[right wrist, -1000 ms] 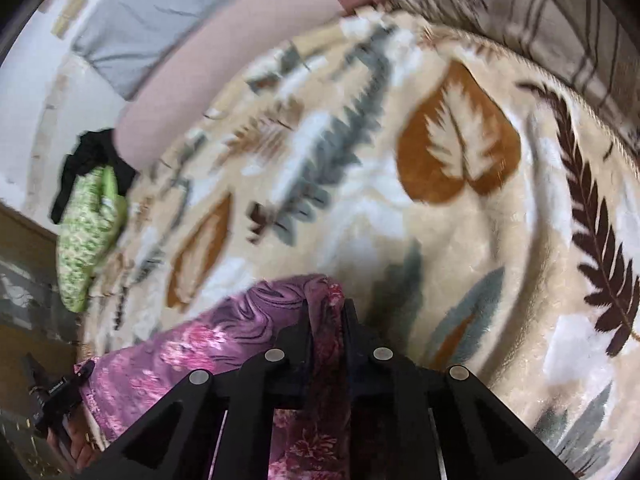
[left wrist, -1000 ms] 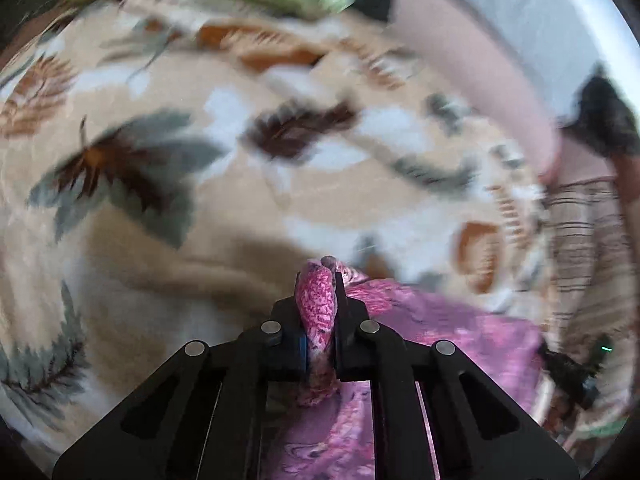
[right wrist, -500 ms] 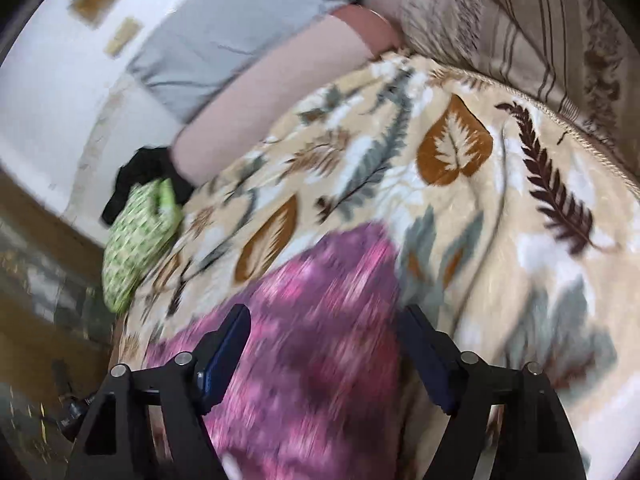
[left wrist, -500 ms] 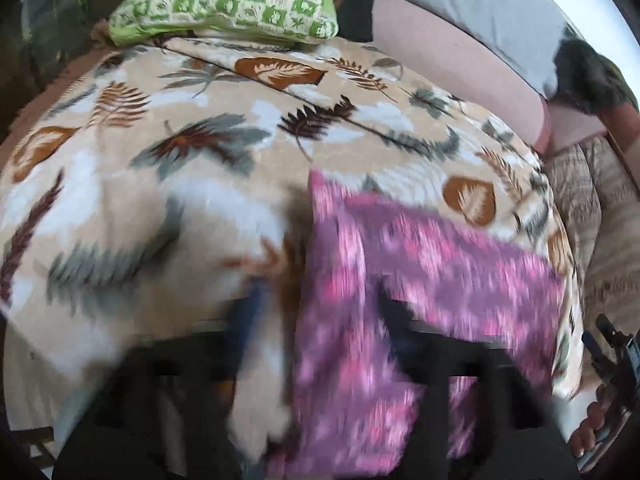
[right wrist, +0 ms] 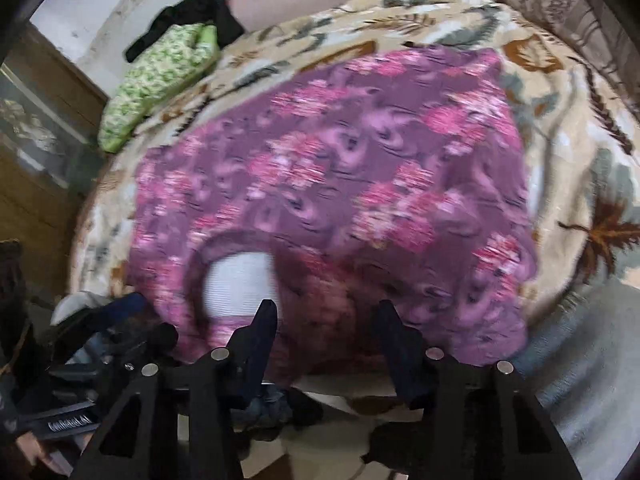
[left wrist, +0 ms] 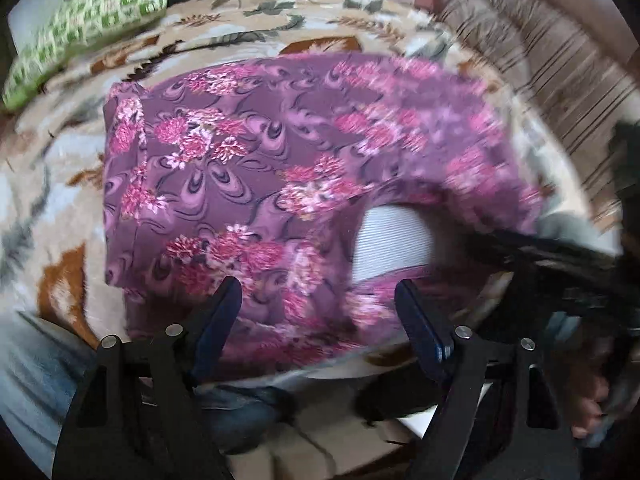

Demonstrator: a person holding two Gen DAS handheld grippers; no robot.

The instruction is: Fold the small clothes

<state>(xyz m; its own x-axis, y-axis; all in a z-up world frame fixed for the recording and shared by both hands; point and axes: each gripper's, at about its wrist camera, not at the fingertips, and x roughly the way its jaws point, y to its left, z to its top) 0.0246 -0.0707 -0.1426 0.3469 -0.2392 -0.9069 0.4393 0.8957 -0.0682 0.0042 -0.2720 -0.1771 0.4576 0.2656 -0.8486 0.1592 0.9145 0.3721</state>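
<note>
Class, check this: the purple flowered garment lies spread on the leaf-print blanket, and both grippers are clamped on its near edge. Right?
Not quite. The garment does lie on the blanket, but the left gripper and right gripper are open, holding nothing, as both wrist views show.

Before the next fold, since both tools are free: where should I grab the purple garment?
Pinch the garment at its two near corners, coming from the near edge. It lies flat on the blanket, neckline toward you, so those corners lift cleanly.

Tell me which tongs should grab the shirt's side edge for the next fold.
Left, probably. The left tongs sit open near the shirt and its clear left edge; the right tongs' view is blurrier.
</note>
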